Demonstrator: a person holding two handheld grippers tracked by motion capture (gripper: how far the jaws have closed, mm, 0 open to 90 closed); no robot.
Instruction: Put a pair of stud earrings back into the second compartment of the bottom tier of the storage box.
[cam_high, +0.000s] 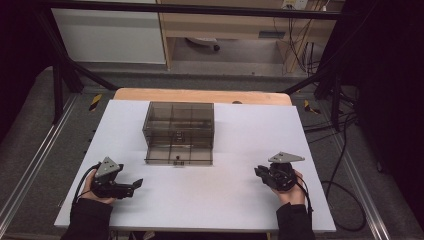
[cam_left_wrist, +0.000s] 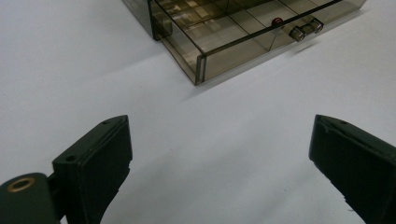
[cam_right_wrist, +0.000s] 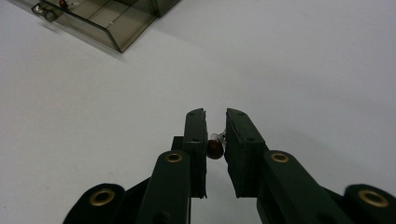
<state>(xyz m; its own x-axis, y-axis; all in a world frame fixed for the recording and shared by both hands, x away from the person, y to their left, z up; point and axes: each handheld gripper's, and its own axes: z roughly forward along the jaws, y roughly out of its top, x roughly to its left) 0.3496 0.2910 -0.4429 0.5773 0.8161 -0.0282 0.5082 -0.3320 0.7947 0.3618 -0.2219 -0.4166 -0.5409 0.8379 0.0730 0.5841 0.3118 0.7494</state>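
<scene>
I see the smoky transparent plastic drawer box with divided compartments (cam_high: 178, 132) standing on the white desk (cam_high: 240, 200) toward its far edge, a little left of centre. Its lower drawer (cam_left_wrist: 261, 39) is pulled out toward my near edge, with a small clear knob handle (cam_left_wrist: 306, 29) on its front. I judge it is left open so something can be dropped into a compartment. A small red object (cam_left_wrist: 276, 21) already lies inside that drawer near the handle; I cannot tell what it is.

My right gripper (cam_right_wrist: 215, 126) sits near the desk's near right corner, well apart from the box. Its jaws are narrow, pinched on a tiny bulb-like part with a dark reddish body and a clear glass tip (cam_right_wrist: 215, 147), held between the inner faces above the desk. I judge this part is meant for the open drawer.

My left gripper (cam_left_wrist: 219, 154) rests by the near left corner, jaws spread wide and holding nothing, aimed at the box's near corner, perhaps ready to steady the box or drawer.
</scene>
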